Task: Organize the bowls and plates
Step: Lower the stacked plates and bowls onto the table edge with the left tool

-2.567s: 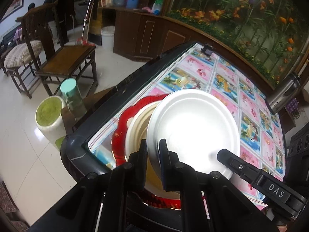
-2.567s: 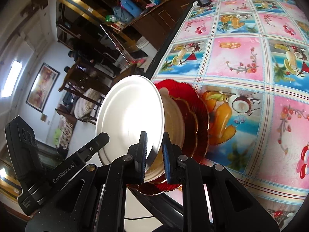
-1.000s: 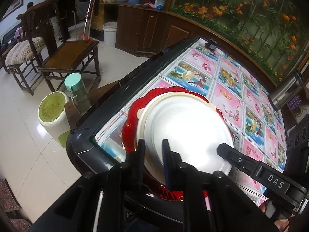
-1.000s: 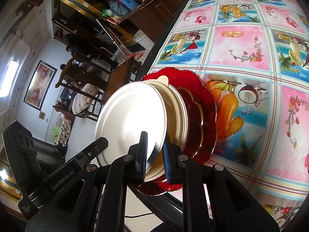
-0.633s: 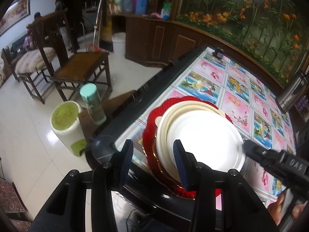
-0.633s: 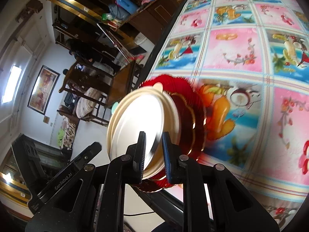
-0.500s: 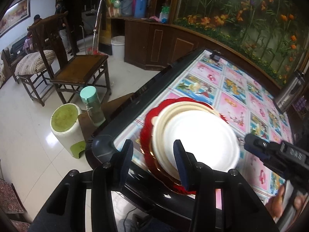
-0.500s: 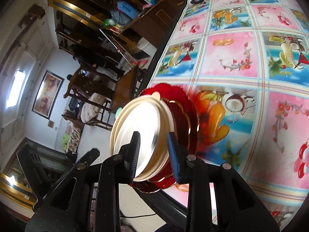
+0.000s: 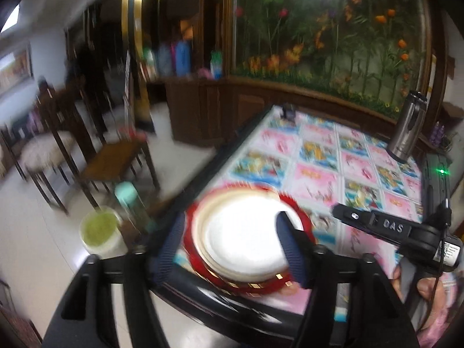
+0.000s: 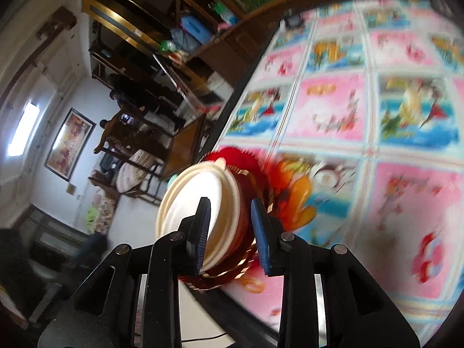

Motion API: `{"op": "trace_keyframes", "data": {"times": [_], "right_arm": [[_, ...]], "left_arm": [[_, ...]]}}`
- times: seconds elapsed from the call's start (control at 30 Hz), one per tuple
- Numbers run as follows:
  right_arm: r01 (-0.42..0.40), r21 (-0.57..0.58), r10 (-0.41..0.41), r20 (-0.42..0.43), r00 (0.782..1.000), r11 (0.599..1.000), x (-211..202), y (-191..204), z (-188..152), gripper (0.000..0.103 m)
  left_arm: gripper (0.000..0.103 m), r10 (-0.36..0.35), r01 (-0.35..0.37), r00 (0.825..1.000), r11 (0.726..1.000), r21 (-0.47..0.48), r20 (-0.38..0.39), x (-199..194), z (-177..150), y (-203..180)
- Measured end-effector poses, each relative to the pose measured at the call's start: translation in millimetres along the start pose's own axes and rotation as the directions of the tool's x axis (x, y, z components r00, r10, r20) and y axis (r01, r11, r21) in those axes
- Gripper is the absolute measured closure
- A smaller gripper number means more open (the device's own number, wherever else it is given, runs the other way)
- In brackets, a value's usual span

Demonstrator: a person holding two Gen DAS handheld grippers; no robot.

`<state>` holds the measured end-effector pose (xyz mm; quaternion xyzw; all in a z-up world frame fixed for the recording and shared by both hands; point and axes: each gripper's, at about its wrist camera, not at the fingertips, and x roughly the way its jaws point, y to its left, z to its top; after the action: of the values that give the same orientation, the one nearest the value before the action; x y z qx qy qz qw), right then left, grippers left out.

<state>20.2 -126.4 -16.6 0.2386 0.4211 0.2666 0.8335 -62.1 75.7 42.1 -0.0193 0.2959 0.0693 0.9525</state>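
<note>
Both grippers had let go of the white plate (image 9: 242, 239), now nested on the red plate (image 9: 295, 207) stack at the table (image 9: 319, 174) edge, left gripper (image 9: 229, 242) jaws opening wide around nothing, right gripper (image 10: 230, 224) parted and empty

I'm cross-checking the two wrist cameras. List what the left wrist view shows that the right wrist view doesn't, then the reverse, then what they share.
Only the left wrist view: the steel flask at the table's far side, the flower mural, the green stool, and the right gripper with a hand under it.

Only the right wrist view: the framed picture on the white wall.

Both: the white plate atop the stack on the red plate, on the patterned tablecloth.
</note>
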Motion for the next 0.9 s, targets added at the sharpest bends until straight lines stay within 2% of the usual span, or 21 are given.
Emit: {"op": "trace_keyframes", "data": {"times": [0.03, 0.07, 0.13, 0.23, 0.33, 0.43, 0.5, 0.57, 0.63, 0.77, 0.9], "right_arm": [[0.012, -0.022, -0.011, 0.032, 0.999, 1.000, -7, -1, 0, 0.074], [0.022, -0.036, -0.020, 0.059, 0.998, 0.999, -13, -2, -1, 0.074], [0.050, -0.067, -0.042, 0.117, 0.992, 0.997, -26, -4, -1, 0.074], [0.081, -0.105, -0.060, 0.186, 0.981, 0.991, -43, -4, -4, 0.074], [0.122, -0.160, -0.073, 0.285, 0.956, 0.979, -64, 3, -11, 0.074], [0.164, -0.222, -0.073, 0.368, 0.927, 0.961, -84, 15, -20, 0.073], [0.187, -0.263, -0.062, 0.420, 0.905, 0.947, -100, 26, -29, 0.067], [0.204, -0.303, -0.041, 0.468, 0.883, 0.931, -117, 37, -41, 0.056], [0.229, -0.330, -0.037, 0.498, 0.867, 0.916, -127, 47, -52, 0.055], [0.261, -0.359, -0.048, 0.507, 0.861, 0.896, -133, 54, -69, 0.055], [0.252, -0.337, -0.065, 0.479, 0.876, 0.907, -125, 47, -71, 0.055]], "left_arm": [[0.022, 0.023, -0.024, 0.999, 1.000, 0.019, 0.045, -9, 1, -2], [0.021, 0.043, -0.047, 0.994, 0.998, 0.038, 0.101, -19, 3, -5], [0.021, 0.056, -0.066, 0.984, 0.996, 0.054, 0.168, -33, 5, -7], [0.019, 0.013, -0.028, 0.977, 0.997, 0.066, 0.211, -45, 11, -10], [0.018, -0.060, 0.045, 0.972, 0.997, 0.068, 0.229, -52, 13, -11], [0.018, -0.148, 0.132, 0.962, 0.988, 0.084, 0.228, -52, 13, -19], [0.018, -0.220, 0.203, 0.953, 0.974, 0.100, 0.207, -48, 14, -25], [0.018, -0.273, 0.255, 0.945, 0.960, 0.115, 0.182, -39, 16, -31], [0.018, -0.295, 0.277, 0.941, 0.953, 0.124, 0.167, -35, 15, -34], [0.018, -0.303, 0.287, 0.943, 0.949, 0.127, 0.138, -19, 9, -38], [0.018, -0.293, 0.283, 0.951, 0.954, 0.101, 0.102, -7, 2, -34]]}}
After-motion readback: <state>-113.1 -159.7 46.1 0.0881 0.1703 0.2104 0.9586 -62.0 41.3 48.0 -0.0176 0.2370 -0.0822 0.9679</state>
